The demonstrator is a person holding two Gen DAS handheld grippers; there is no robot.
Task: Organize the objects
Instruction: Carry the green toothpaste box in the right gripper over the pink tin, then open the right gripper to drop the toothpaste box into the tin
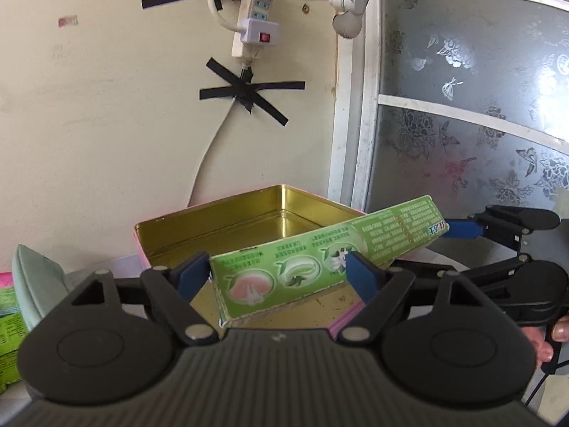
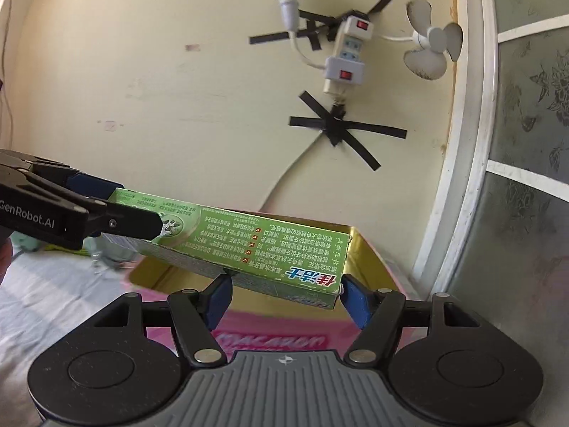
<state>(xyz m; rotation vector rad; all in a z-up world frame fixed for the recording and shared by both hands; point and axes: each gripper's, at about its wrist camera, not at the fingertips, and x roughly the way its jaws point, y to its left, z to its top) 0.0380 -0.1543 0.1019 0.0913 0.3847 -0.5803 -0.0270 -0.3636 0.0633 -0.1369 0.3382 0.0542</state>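
Note:
A long green toothpaste box (image 1: 320, 252) (image 2: 249, 245) hangs tilted above an open tin (image 1: 213, 210) (image 2: 359, 249), gold inside and pink outside. Each gripper holds one end of it. My left gripper (image 1: 277, 274) is shut on the end printed with round pictures, its blue pads (image 1: 193, 272) pressing the box. In the right wrist view the left gripper (image 2: 121, 206) reaches in from the left. My right gripper (image 2: 284, 295) is shut on the other end, the one with blue lettering. It shows at the right edge of the left wrist view (image 1: 451, 238).
Close behind the tin rises a cream wall with a taped power strip (image 1: 249, 17) and a small white fan (image 1: 350, 7). A frosted flower-patterned window (image 1: 462, 106) stands at the right. More green boxes (image 1: 7, 306) and a pale green object (image 1: 28, 277) lie left of the tin.

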